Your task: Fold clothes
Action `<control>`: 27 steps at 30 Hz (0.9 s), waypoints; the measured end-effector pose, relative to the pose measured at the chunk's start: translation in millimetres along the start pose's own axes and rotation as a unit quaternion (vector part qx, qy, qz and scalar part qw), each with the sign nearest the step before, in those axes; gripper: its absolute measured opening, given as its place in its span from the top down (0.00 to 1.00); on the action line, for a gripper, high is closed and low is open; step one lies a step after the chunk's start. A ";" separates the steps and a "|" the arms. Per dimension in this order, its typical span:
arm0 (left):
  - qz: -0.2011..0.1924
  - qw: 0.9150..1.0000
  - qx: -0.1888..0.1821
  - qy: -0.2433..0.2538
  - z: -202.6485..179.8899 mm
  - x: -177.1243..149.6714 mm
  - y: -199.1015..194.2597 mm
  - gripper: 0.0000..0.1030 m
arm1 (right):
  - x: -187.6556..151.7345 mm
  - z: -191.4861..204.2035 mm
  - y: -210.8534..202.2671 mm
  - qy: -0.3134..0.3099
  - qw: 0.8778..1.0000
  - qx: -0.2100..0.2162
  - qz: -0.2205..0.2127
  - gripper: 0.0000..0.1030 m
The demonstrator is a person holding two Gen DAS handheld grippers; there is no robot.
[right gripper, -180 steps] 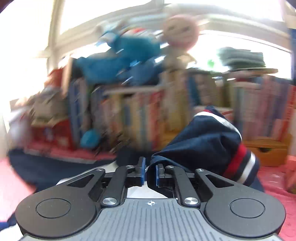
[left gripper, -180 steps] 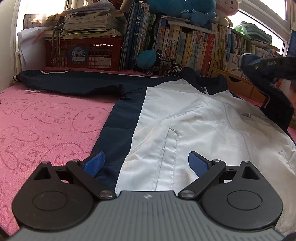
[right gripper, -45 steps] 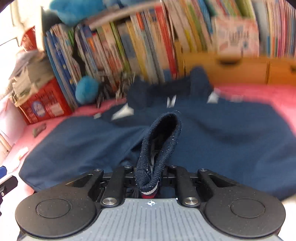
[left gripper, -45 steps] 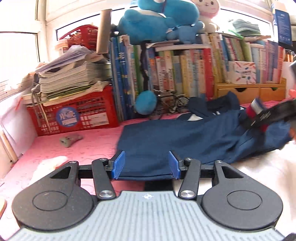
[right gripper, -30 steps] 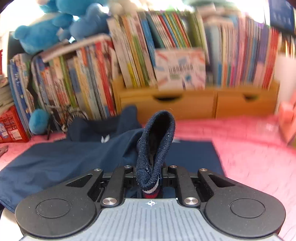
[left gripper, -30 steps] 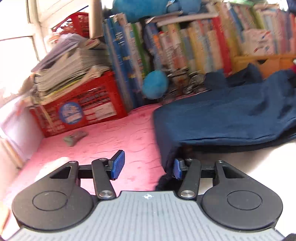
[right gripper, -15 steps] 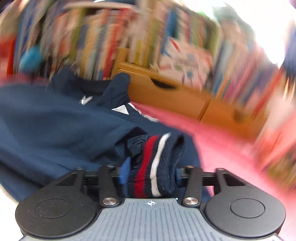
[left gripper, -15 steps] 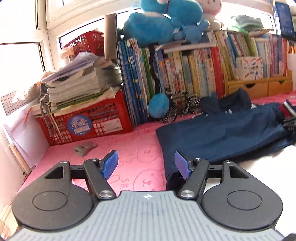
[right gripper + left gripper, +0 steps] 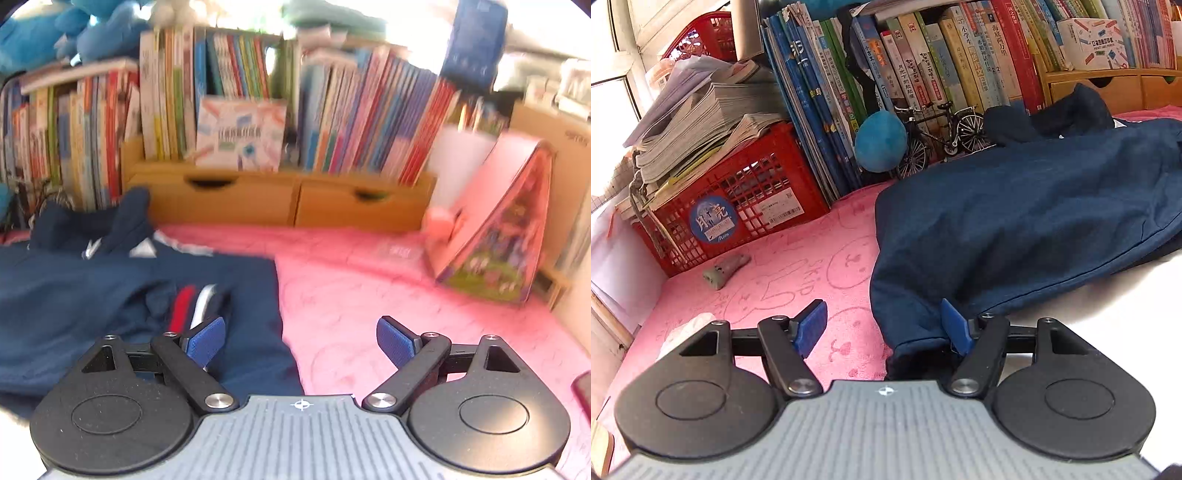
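Left wrist: left gripper [image 9: 882,326] spread wide, jacket [image 9: 1015,221] edge between fingers at 3 o'clock. Right wrist: right gripper [image 9: 299,341] released, cuff [image 9: 192,302] at 10 o'clock

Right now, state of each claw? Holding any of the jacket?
Left claw: open, holding nothing; jacket edge lies between its fingers, ungripped.
Right claw: open, empty; striped cuff lies released on the jacket.
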State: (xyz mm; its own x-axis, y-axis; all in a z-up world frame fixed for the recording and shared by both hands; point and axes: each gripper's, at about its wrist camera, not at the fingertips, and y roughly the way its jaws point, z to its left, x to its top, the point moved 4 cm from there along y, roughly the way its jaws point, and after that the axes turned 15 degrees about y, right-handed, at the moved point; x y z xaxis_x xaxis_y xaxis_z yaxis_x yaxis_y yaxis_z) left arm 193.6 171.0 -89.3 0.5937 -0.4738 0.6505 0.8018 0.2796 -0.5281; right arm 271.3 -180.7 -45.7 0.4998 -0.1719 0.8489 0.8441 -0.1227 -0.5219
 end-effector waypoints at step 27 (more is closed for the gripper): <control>-0.062 0.993 -0.043 -0.087 50.9 60.9 -1.0 0.46 | -41.0 116.4 21.2 -0.164 0.978 0.125 0.033 0.47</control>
State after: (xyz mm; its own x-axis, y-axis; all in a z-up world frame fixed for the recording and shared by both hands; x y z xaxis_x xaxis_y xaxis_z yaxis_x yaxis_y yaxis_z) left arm 232.4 184.3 -21.3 0.4996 -0.3468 0.7938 0.8651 0.1529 -0.4777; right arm 291.3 -62.4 -81.8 0.5560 0.1567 0.8163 0.8082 0.1277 -0.5749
